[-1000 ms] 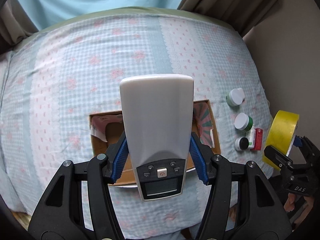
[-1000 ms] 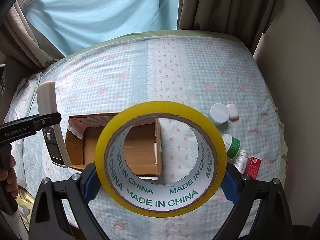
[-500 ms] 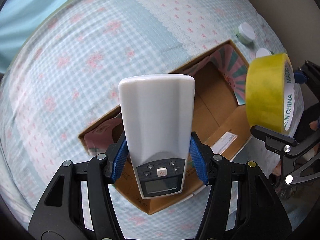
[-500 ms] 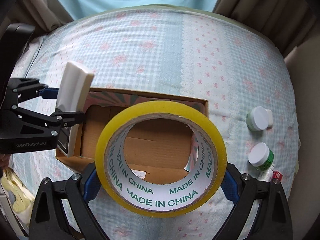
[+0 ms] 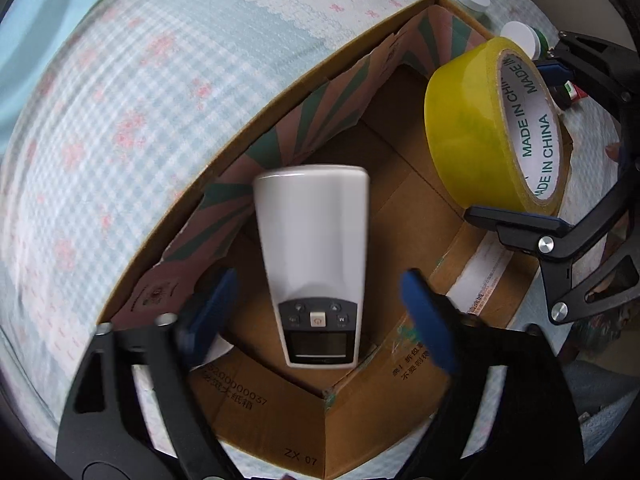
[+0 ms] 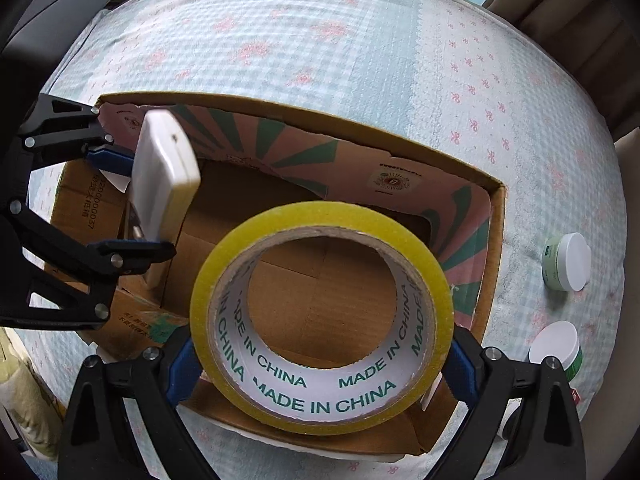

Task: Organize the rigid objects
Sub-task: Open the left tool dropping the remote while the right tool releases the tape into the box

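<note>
A checked floral bedcover (image 6: 320,40) lies before beige curtains (image 6: 560,0).

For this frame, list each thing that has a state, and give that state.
Left gripper: jaws open, clear of the scale.
Digital scale: released, inside the box.
Right gripper: shut on the tape roll.
Tape roll: held over the box.
Cardboard box: open.
Two jars: lids on, outside the box.
</note>
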Action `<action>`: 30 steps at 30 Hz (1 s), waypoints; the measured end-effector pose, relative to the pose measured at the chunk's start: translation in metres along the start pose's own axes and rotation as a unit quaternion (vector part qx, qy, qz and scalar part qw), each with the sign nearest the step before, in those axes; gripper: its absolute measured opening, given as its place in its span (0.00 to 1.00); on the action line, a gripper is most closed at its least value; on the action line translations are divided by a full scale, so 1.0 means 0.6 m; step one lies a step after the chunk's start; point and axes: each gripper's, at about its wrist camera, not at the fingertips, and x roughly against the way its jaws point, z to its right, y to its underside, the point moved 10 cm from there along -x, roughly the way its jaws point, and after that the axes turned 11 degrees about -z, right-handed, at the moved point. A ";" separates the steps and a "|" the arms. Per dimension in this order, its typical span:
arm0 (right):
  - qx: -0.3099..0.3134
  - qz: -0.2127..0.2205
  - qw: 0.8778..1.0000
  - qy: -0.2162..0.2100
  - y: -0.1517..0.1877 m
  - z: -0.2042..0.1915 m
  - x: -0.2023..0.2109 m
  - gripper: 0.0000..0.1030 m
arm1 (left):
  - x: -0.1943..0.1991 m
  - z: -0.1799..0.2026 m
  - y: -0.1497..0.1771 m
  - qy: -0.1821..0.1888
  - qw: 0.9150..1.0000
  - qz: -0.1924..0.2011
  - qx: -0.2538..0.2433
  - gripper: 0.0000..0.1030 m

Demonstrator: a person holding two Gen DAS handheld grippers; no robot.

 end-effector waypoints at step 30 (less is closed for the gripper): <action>0.025 -0.009 1.000 0.002 0.041 -0.011 0.077 1.00 | 0.103 -0.011 0.082 0.022 0.994 0.047 0.093 1.00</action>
